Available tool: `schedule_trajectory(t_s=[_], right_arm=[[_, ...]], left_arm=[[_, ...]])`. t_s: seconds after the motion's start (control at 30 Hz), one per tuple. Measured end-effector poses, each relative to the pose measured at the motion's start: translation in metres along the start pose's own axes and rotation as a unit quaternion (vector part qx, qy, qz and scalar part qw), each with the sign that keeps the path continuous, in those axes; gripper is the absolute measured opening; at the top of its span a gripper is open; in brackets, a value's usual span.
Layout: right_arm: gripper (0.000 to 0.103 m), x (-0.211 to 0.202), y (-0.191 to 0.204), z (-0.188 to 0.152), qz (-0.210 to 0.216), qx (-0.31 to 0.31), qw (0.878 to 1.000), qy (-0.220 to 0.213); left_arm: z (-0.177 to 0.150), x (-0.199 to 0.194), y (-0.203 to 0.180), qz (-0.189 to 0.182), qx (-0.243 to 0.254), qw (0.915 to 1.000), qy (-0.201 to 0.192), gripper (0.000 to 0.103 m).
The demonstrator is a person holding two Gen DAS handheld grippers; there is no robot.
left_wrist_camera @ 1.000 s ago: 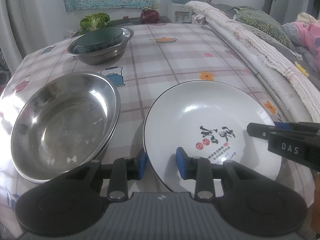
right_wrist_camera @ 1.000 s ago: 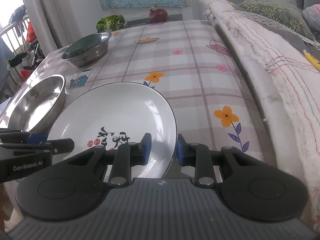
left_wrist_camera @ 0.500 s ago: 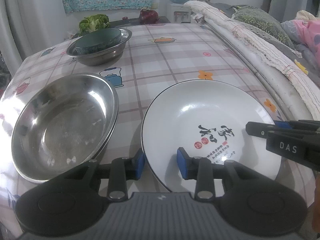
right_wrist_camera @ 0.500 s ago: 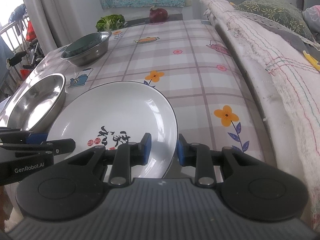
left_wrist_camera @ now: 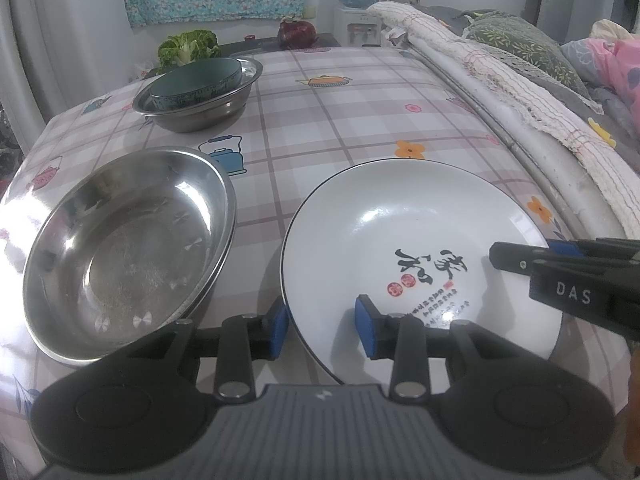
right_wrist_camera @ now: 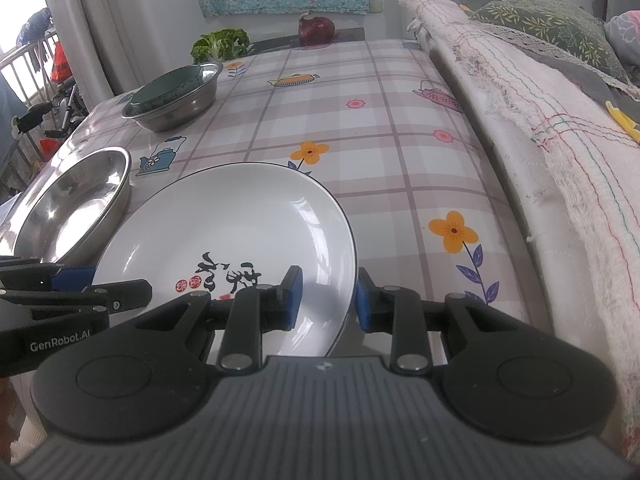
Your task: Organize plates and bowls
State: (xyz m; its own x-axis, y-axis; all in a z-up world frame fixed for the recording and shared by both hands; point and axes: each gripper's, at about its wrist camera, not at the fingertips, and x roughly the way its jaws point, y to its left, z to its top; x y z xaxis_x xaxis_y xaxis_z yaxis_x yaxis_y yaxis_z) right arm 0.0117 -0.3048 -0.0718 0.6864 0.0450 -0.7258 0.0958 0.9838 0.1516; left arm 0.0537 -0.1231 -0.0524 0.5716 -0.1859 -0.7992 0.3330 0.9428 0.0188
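A white plate with black calligraphy (left_wrist_camera: 420, 236) (right_wrist_camera: 240, 228) lies on the checked tablecloth near the front edge. My left gripper (left_wrist_camera: 322, 330) is open, its blue pads astride the plate's near left rim. My right gripper (right_wrist_camera: 326, 298) is open, its pads astride the plate's near right rim. A stainless steel bowl (left_wrist_camera: 124, 248) (right_wrist_camera: 72, 208) sits just left of the plate. A second steel bowl (left_wrist_camera: 196, 100) (right_wrist_camera: 172, 96) holding a dark green dish (left_wrist_camera: 196, 80) stands at the far left.
A folded quilt and pillows (right_wrist_camera: 540, 92) run along the table's right side. A green vegetable (left_wrist_camera: 188, 48) and a dark red round object (left_wrist_camera: 296, 32) sit beyond the table's far edge. The table's left edge drops off beside the near steel bowl.
Both grippers have stayed around the plate's rim. The left view has shifted slightly, the pads a touch wider apart. The plate and bowls have not moved.
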Motion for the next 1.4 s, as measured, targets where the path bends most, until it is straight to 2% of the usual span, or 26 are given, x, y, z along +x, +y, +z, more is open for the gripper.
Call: schedule_trajectory(t_s=[0.23,0.77,1.4], right_arm=[[0.028,0.001,0.001,0.001,-0.004,0.000,1.000,0.003],[0.028,0.001,-0.001,-0.001,0.000,0.004,1.000,-0.005],[0.029,-0.002,-0.006,-0.006,0.019,0.021,1.000,-0.010]], left_arm=[[-0.001,-0.003,0.004,-0.015,-0.007,0.9999,0.003,0.040],[-0.012,-0.011,0.009,-0.052,-0.004,0.9986,0.010,0.038],[0.000,0.002,0.009,-0.030,0.005,0.9995,0.002,0.037]])
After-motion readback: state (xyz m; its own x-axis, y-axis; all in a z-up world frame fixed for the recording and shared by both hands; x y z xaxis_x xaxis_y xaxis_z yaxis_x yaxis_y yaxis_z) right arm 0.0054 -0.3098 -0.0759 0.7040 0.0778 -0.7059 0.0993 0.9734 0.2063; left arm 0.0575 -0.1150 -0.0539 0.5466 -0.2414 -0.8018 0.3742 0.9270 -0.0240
